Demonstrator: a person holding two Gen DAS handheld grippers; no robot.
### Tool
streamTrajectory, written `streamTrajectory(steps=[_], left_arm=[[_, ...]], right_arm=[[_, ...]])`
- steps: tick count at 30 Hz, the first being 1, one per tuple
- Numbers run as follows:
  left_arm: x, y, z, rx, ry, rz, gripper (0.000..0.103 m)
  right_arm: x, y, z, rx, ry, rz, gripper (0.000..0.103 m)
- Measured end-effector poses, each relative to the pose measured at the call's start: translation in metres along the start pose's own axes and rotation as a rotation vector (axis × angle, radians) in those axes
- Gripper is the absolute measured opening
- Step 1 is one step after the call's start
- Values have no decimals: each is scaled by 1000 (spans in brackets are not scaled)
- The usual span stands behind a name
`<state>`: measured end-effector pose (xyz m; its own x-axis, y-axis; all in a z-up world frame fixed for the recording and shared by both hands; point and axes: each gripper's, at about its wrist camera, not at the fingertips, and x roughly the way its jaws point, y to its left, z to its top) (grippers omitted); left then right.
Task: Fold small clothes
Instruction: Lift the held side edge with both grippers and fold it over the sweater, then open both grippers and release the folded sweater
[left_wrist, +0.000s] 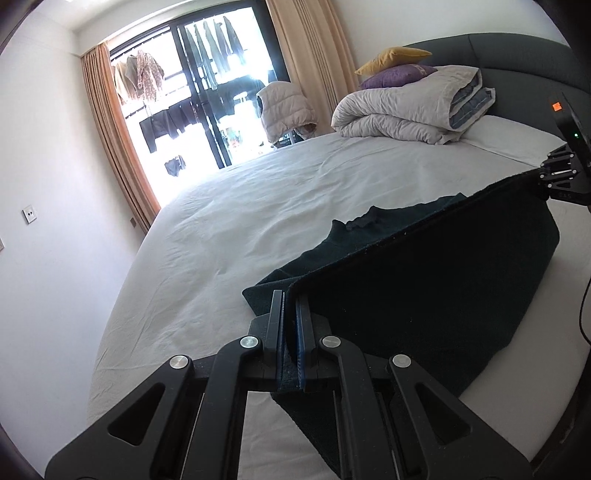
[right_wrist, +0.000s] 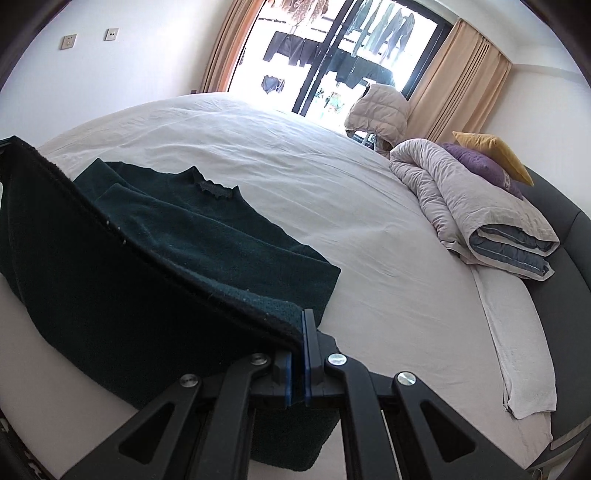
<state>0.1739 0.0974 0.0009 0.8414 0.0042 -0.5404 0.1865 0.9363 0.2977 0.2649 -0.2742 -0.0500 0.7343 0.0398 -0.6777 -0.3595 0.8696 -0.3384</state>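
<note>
Left gripper (left_wrist: 291, 314) & right gripper (right_wrist: 299, 332) are each pinching a hem corner of the dark green sweater (right_wrist: 207, 236), jaws nearly closed; hem is lifting, rest lying on the bed (left_wrist: 229, 229).

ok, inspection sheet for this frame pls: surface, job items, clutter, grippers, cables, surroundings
Surface: bed sheet, white, wrinkled.
Job's things: dark green sweater, collar end flat on the sheet, near hem lifted taut between both grippers.
Clutter: folded duvet with purple pillow and yellow pillow by the headboard.
Grippers: left gripper shut on one hem corner; right gripper shut on the other.
Cables: thin dark cable at right edge.
Surroundings: balcony window, curtains, puffer jacket.
</note>
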Motion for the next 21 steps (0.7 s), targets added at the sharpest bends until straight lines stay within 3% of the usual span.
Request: streamTrajectory(steps=[7, 13, 21], left_arm=[[72, 17, 34, 5, 70, 18, 4], [151, 42, 50, -58, 162, 6, 4], [236, 42, 31, -51, 274, 21, 5]], right_arm=[[62, -10, 34, 17, 75, 49, 4], [117, -12, 60, 24, 152, 71, 4], [187, -9, 66, 65, 264, 98, 7]])
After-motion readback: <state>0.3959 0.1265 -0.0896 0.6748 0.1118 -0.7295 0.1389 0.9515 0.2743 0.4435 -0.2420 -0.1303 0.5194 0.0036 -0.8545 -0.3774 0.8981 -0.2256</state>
